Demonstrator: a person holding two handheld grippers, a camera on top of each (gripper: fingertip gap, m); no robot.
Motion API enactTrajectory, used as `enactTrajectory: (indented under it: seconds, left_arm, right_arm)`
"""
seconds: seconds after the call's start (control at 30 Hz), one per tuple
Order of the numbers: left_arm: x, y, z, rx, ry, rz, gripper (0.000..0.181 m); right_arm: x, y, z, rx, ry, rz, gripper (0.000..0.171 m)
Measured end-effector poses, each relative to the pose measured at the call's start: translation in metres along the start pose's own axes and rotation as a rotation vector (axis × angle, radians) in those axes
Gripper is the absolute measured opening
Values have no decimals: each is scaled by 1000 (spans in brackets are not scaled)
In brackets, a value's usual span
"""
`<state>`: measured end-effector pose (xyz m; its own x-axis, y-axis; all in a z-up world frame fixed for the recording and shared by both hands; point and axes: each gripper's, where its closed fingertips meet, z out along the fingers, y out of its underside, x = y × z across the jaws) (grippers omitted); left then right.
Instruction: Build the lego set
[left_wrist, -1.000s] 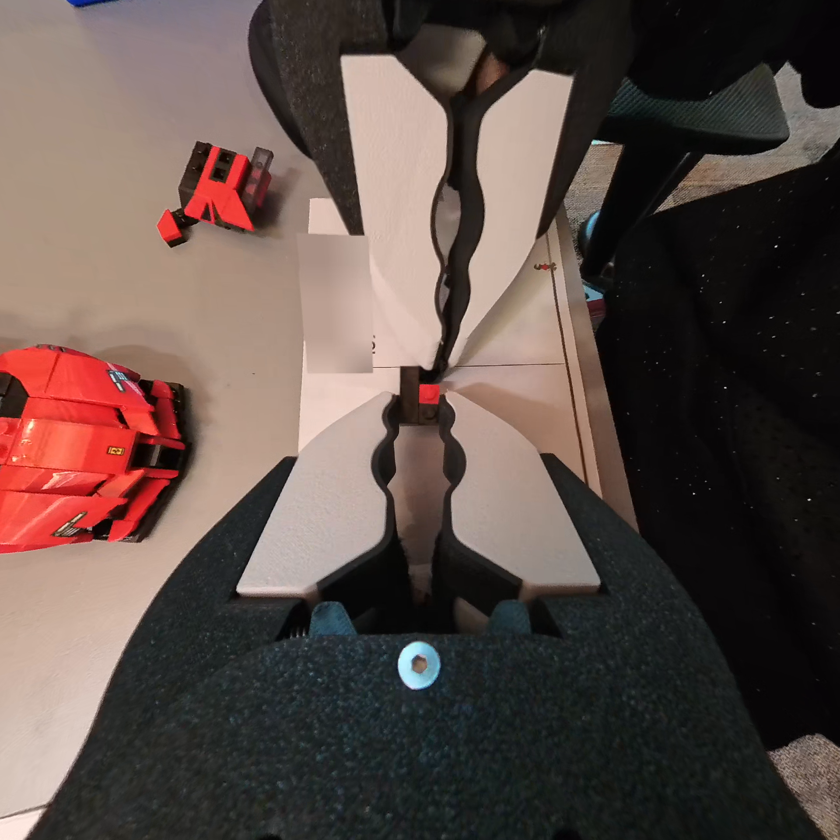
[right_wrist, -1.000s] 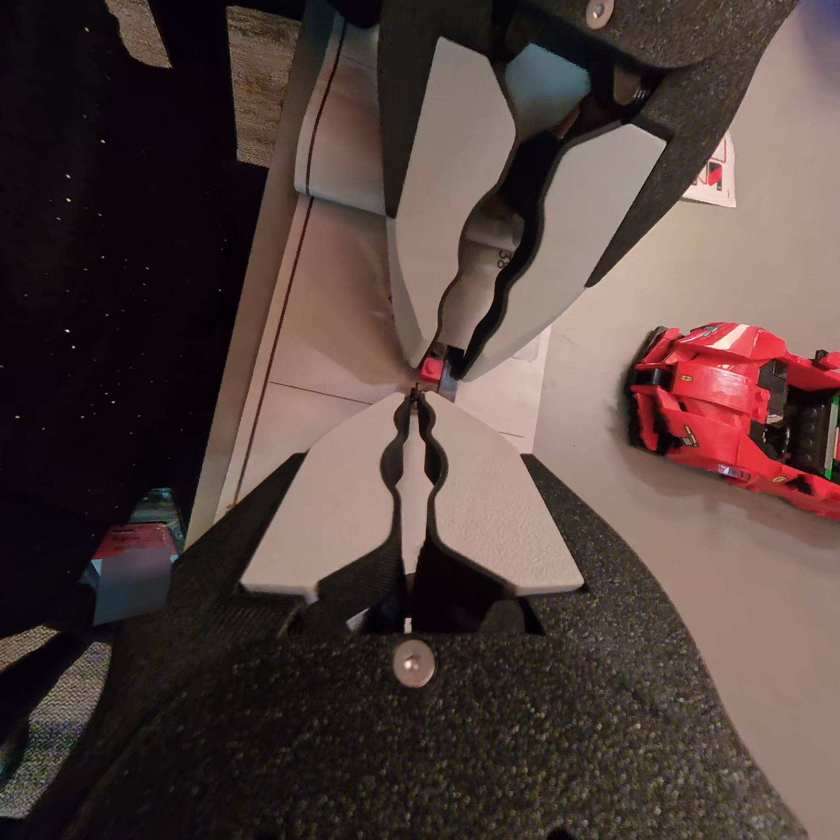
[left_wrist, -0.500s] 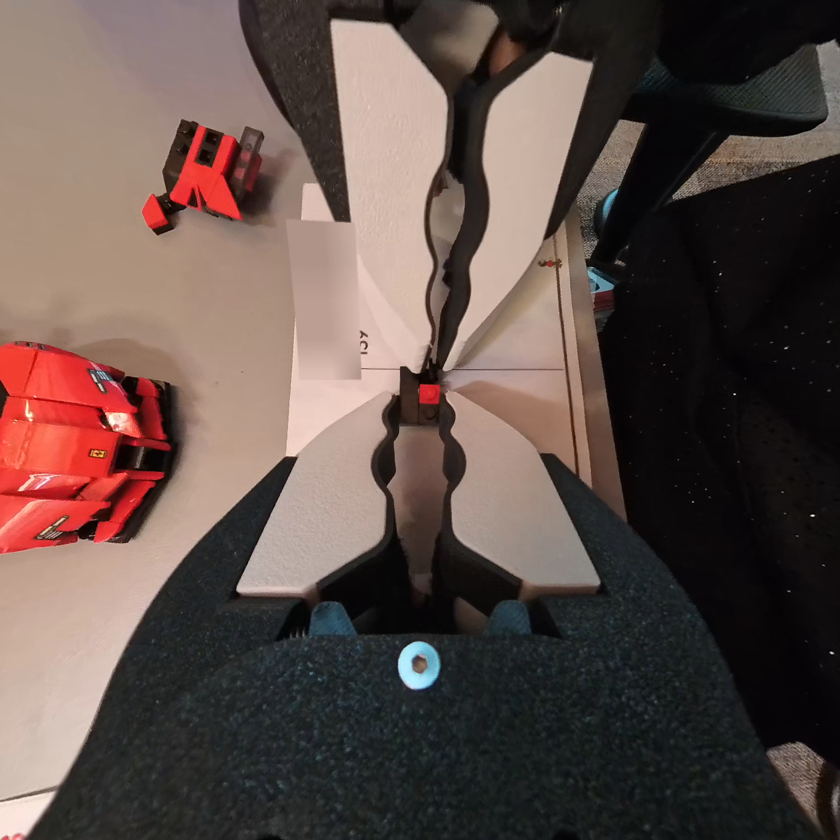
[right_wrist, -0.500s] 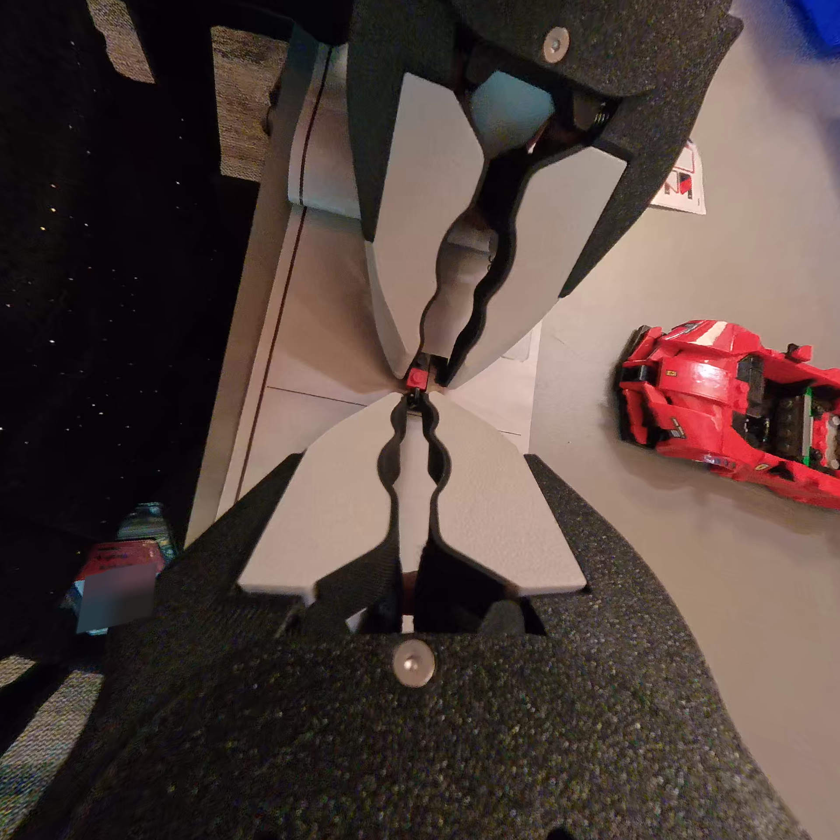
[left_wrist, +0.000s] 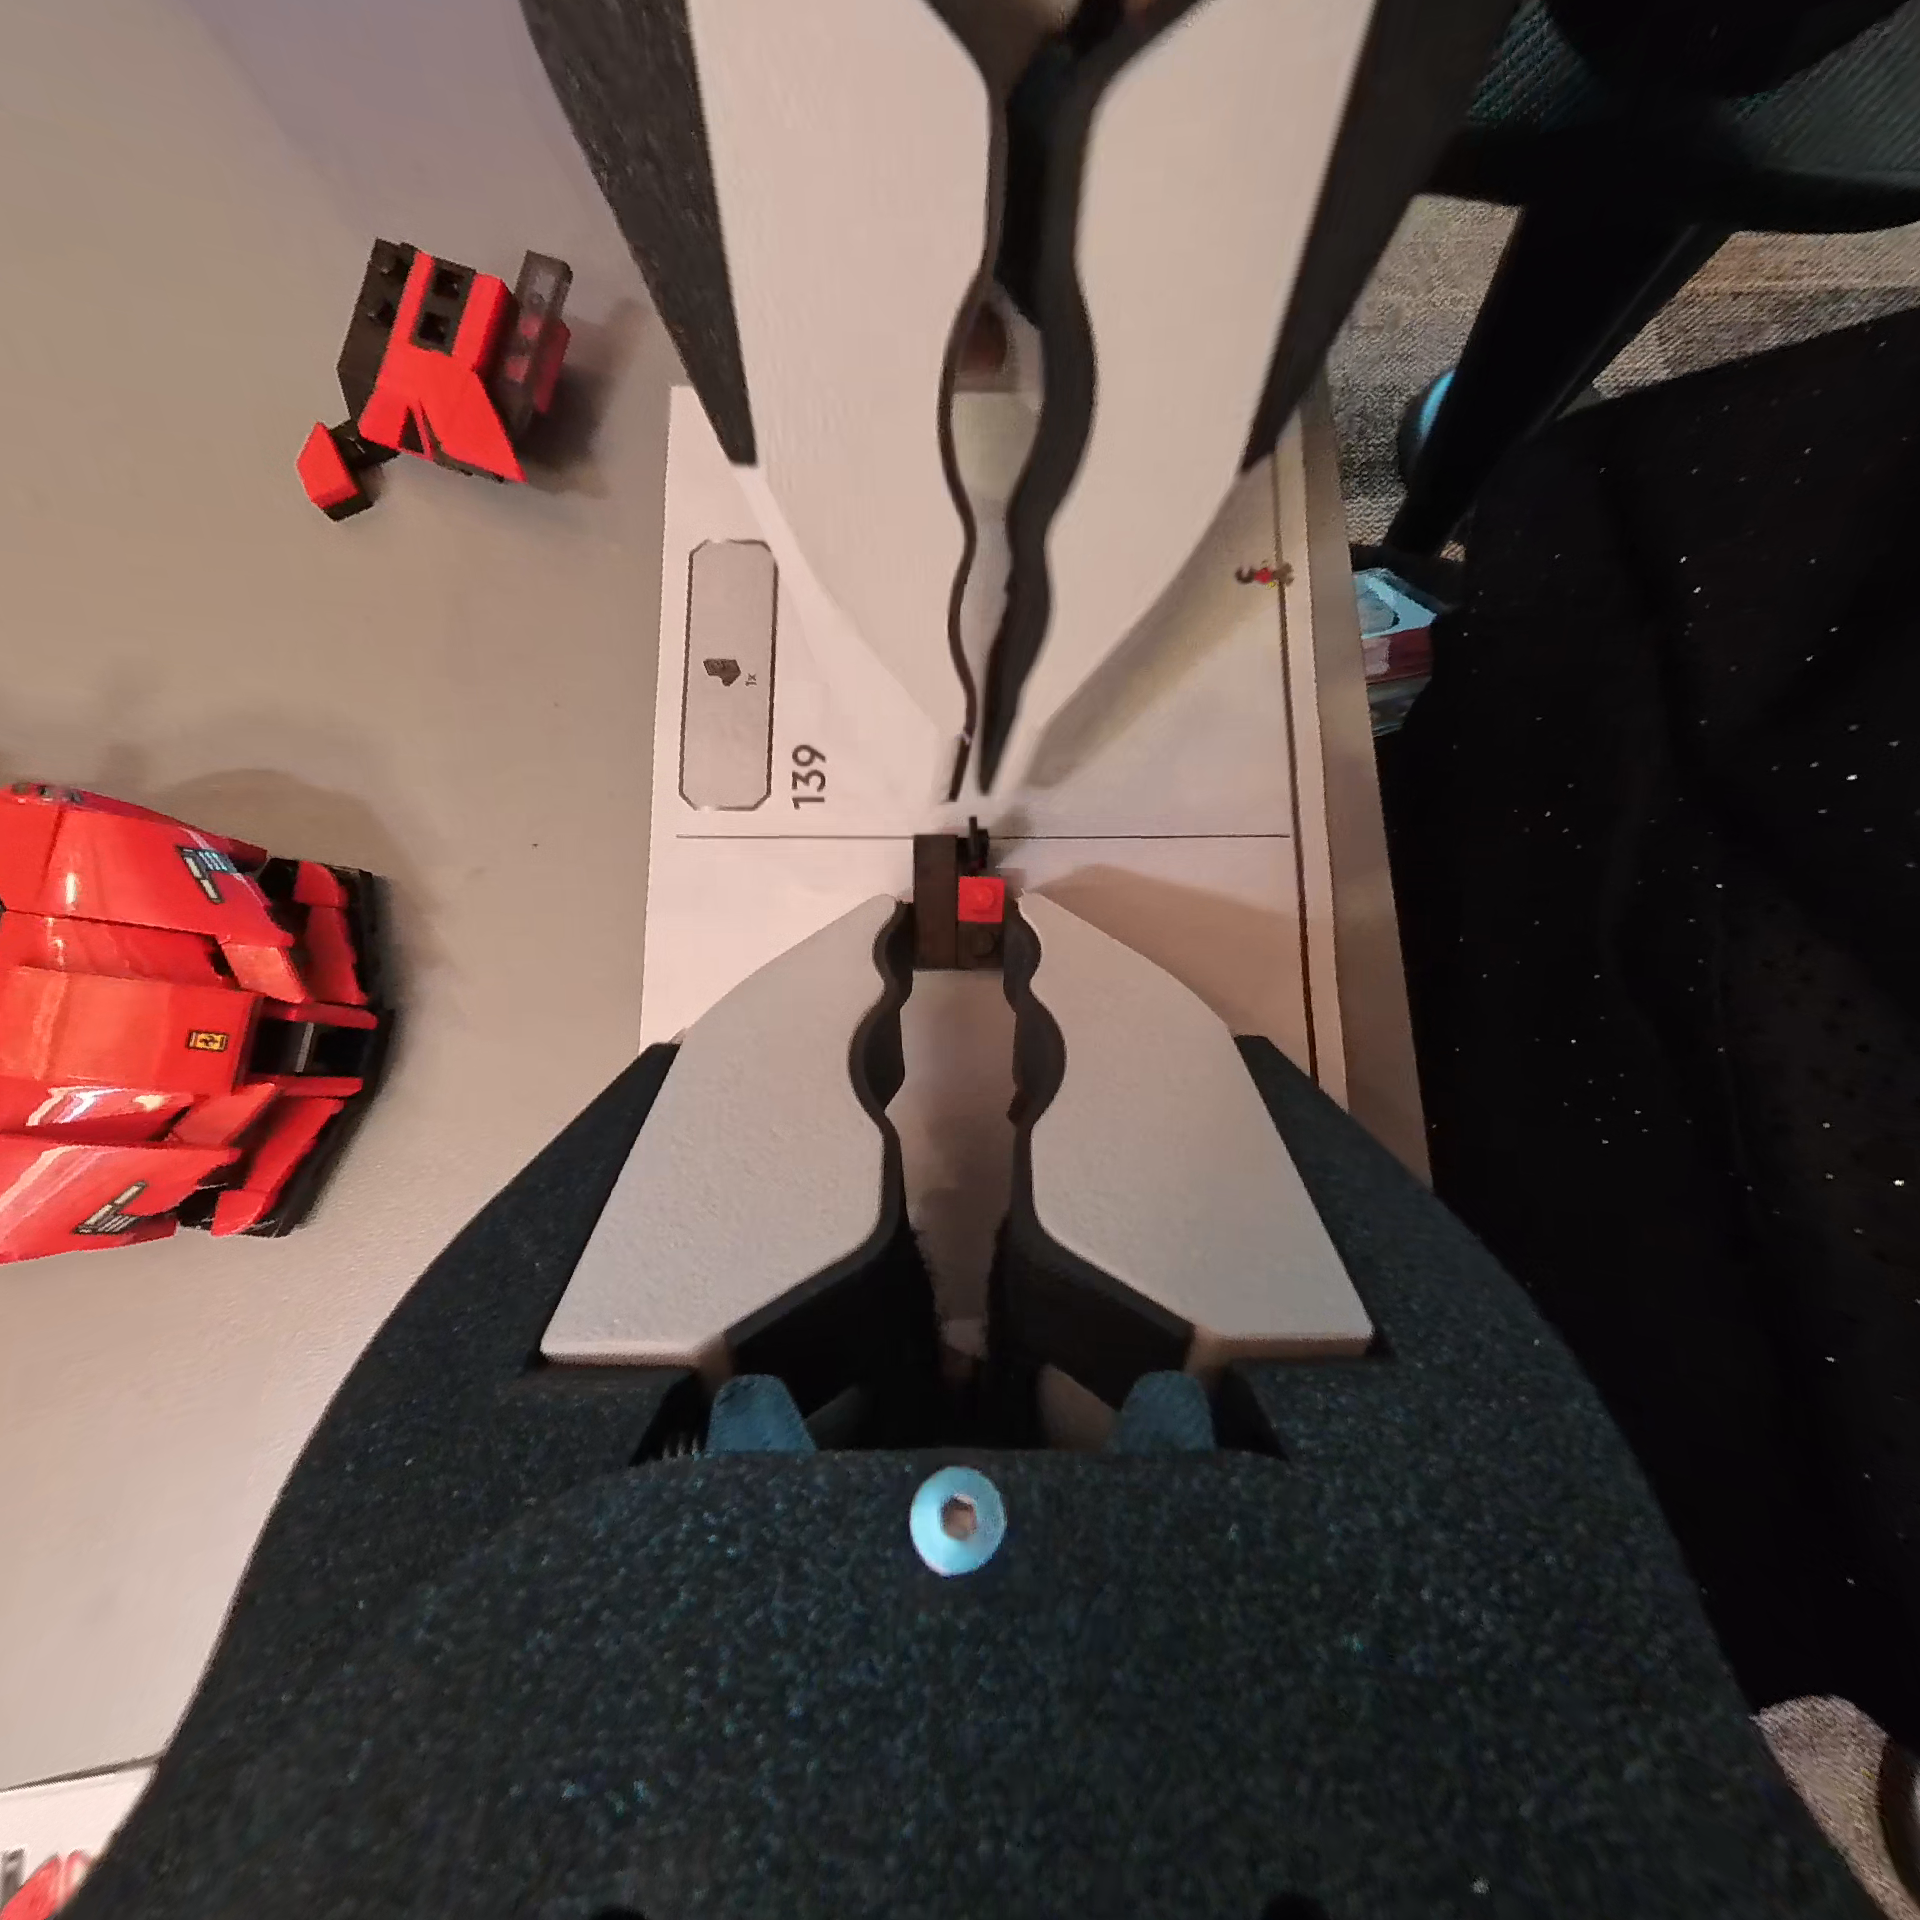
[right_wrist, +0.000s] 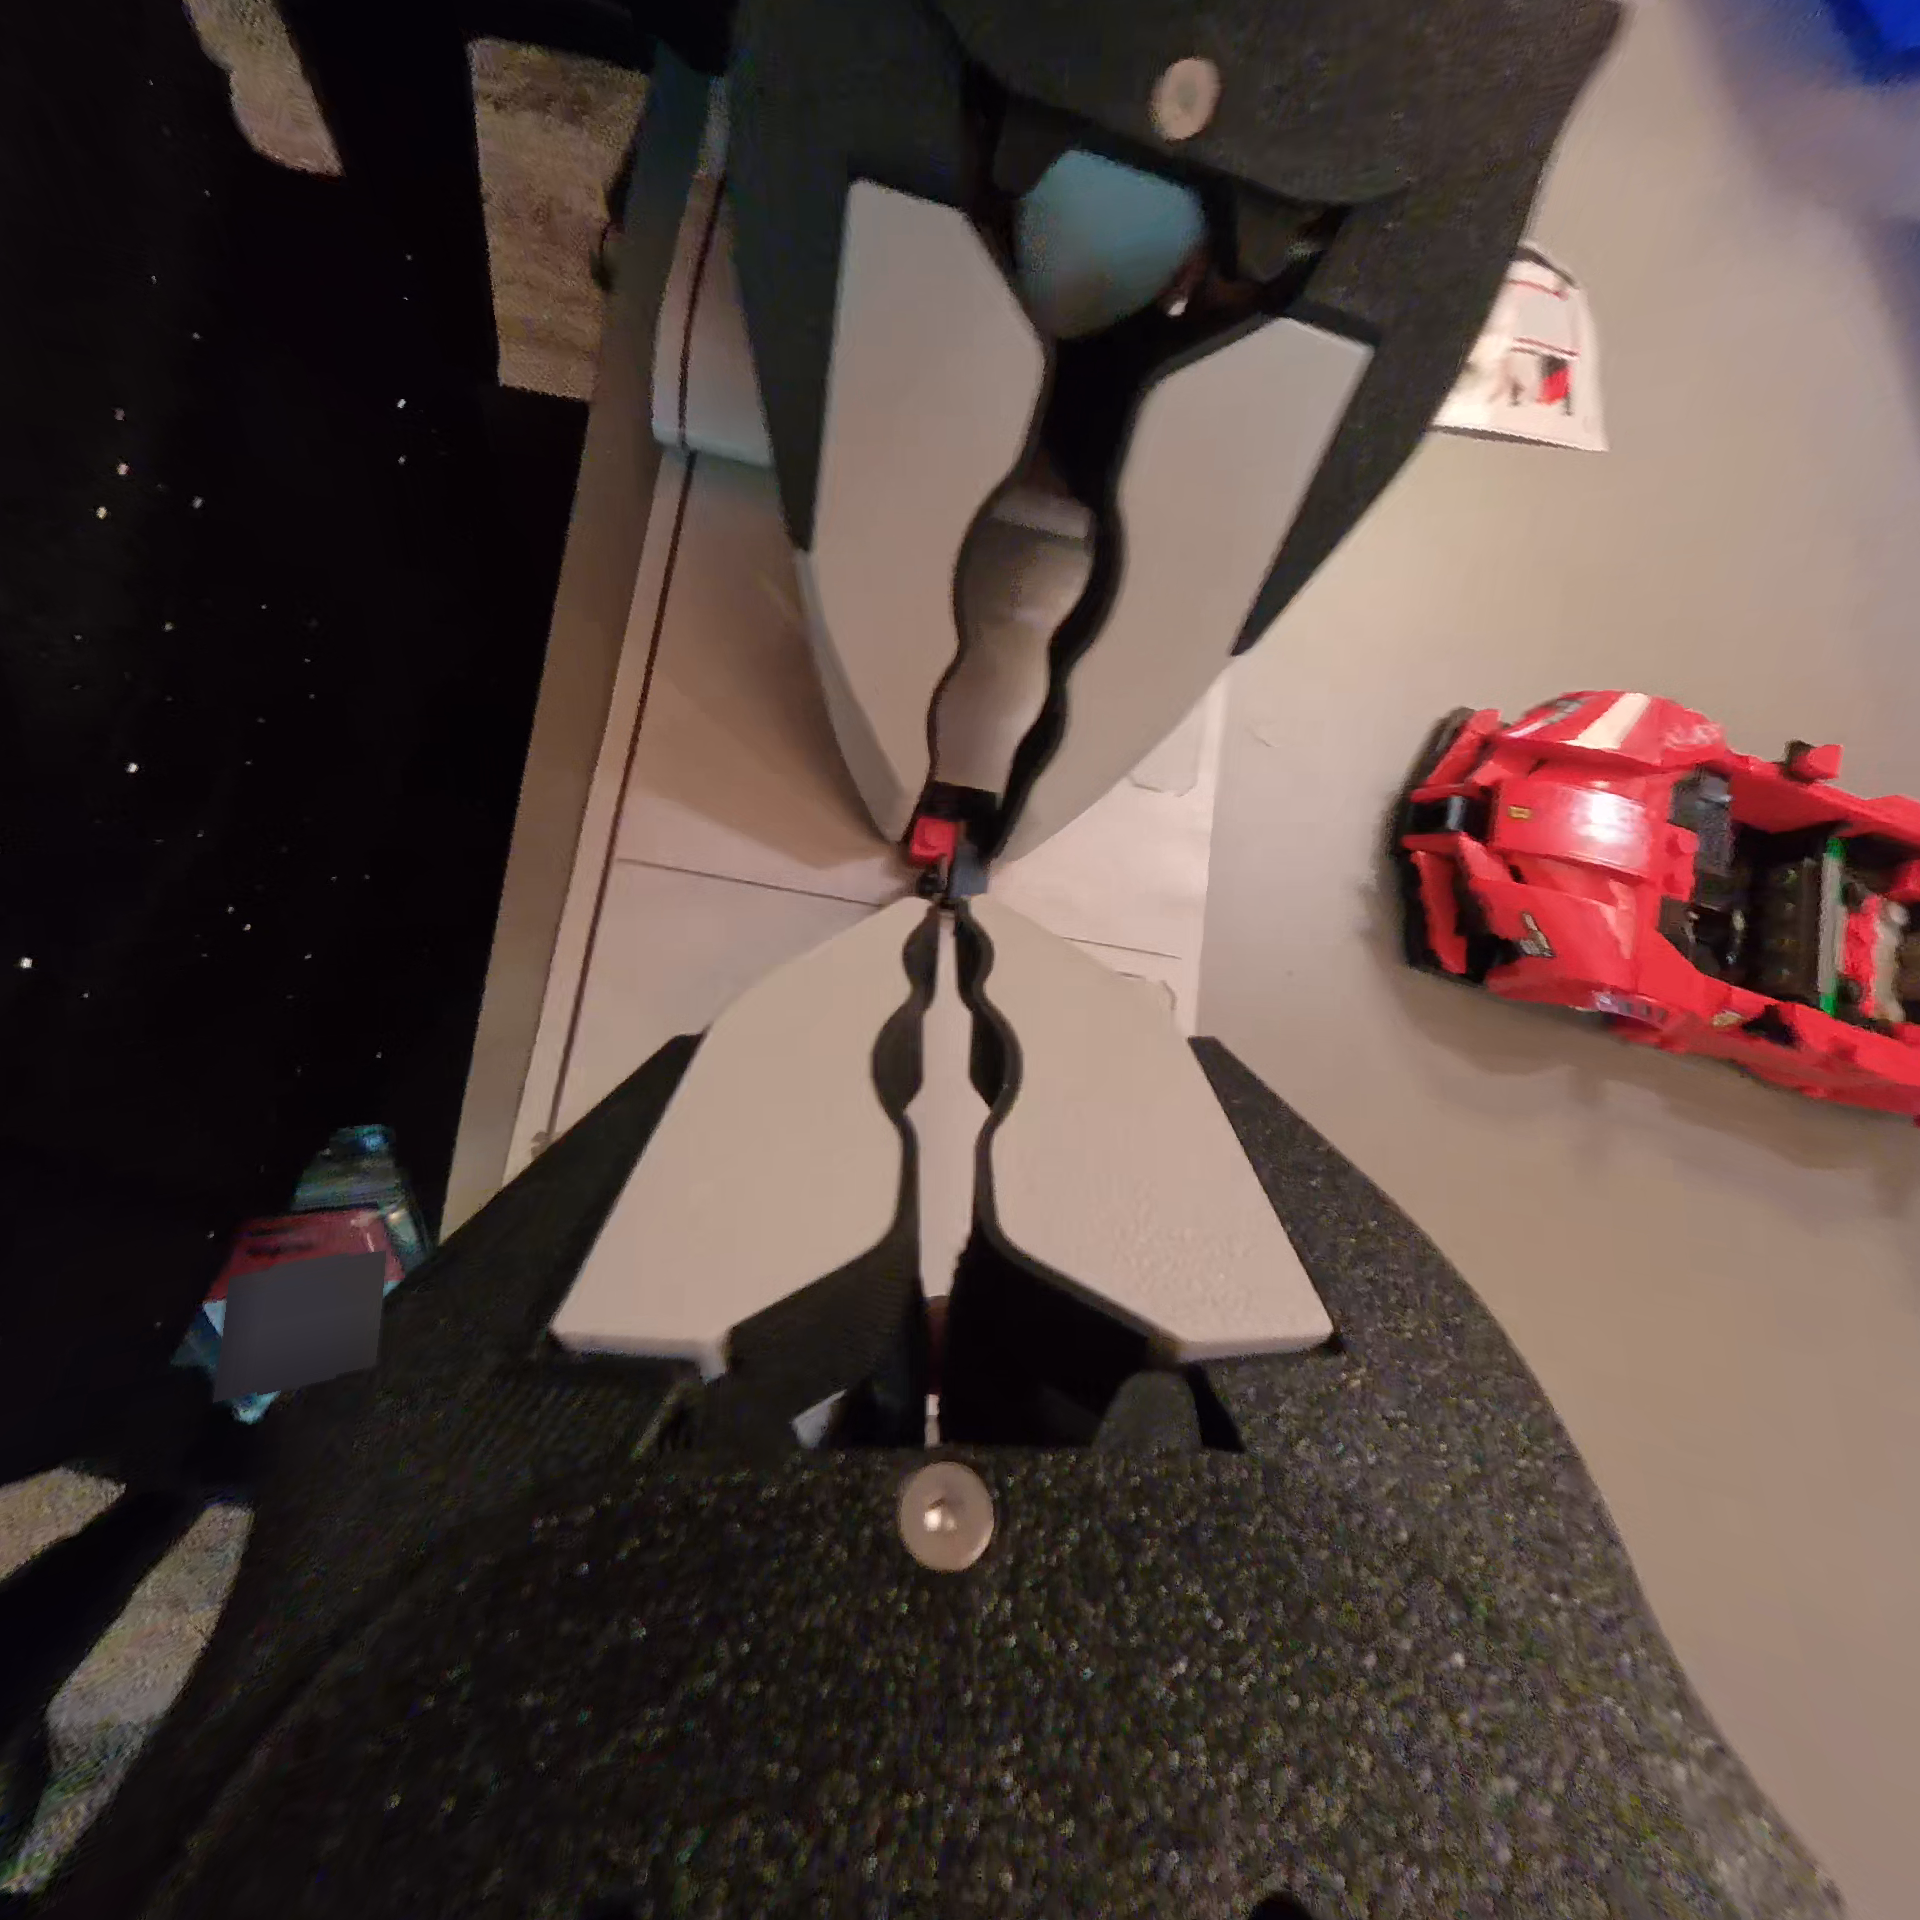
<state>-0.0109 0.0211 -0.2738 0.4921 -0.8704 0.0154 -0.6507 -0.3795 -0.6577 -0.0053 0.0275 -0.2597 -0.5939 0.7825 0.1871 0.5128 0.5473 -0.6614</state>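
Observation:
My left gripper (left_wrist: 956, 920) is shut on a small black and red lego piece (left_wrist: 958, 902), held above the open instruction booklet (left_wrist: 790, 665). My right gripper (right_wrist: 943, 920) faces it tip to tip with its jaws closed. In the left wrist view its tips (left_wrist: 971, 779) sit just short of a tiny dark part sticking out of the piece. I cannot tell whether it grips anything. The piece also shows in the right wrist view (right_wrist: 935, 831), between the left gripper's fingers (right_wrist: 894, 675). The red lego car (left_wrist: 177, 1018) (right_wrist: 1662, 894) rests on the grey table.
A red and black sub-assembly (left_wrist: 447, 384) lies on the table beyond the car. A small printed sheet (right_wrist: 1527, 364) lies at the far side. The table edge runs beside the booklet, with a black chair (left_wrist: 1662, 156) and packets on the floor (right_wrist: 312, 1268) past it. My left and right fingertips are right by each other.
The right gripper's tips, which touched the held piece a second ago, now stand a little back from it. The left gripper still holds the piece; both views have shifted slightly.

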Motion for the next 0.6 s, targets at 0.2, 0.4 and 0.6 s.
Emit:
enactTrajectory:
  seconds: [0.2,0.4,0.6]
  left_arm:
    - [-1,0,1,-17,-14,6,16]
    - [-1,-1,1,-25,-16,2,16]
    - [-1,-2,2,-32,-13,30,16]
  right_arm:
    - [10,-2,5,11,1,77,0]
    - [6,1,9,0,-32,86,0]
    - [4,1,9,-9,-47,79,0]
